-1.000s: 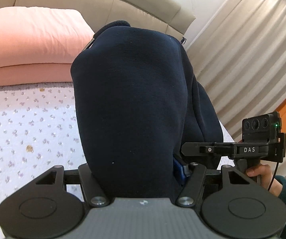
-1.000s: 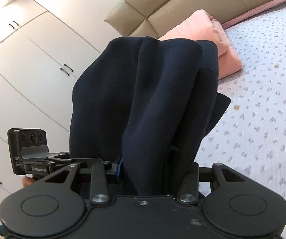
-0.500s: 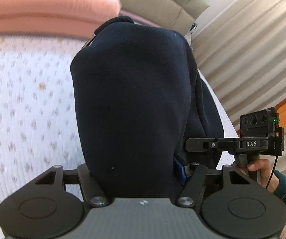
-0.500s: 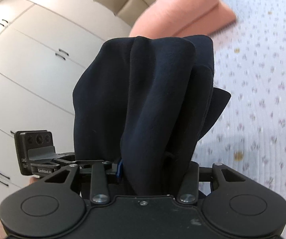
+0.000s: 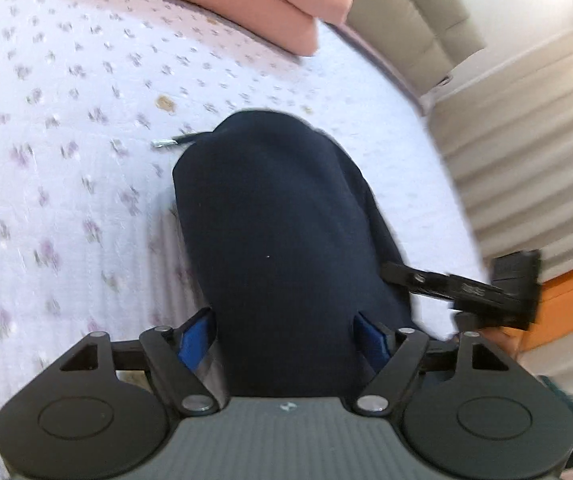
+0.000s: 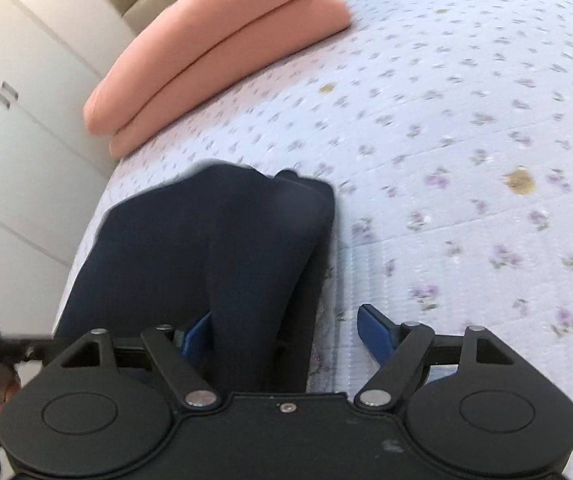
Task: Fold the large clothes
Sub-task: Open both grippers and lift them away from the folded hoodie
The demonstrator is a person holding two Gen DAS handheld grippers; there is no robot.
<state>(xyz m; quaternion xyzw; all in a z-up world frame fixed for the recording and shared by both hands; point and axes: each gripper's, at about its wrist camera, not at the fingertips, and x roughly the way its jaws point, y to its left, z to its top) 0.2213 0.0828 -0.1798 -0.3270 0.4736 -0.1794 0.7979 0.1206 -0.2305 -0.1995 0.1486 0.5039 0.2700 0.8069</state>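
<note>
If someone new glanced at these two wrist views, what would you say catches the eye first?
The dark navy garment fills the middle of both views, lying bunched on the floral bedspread between the blue pads of each claw. In the right wrist view the right claw stands open, its right pad clear of the cloth. Behind, a folded salmon-pink blanket lies near the beige headboard.

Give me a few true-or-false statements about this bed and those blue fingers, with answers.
1. The dark blue garment rests on the bedspread. True.
2. The right fingers are pinched shut on the garment. False: they stand apart, and bedspread shows between one finger and the cloth.
3. A folded pink blanket lies further up the bed. True.
4. The bedspread is plain green. False: it is pale with small purple flowers.
</note>
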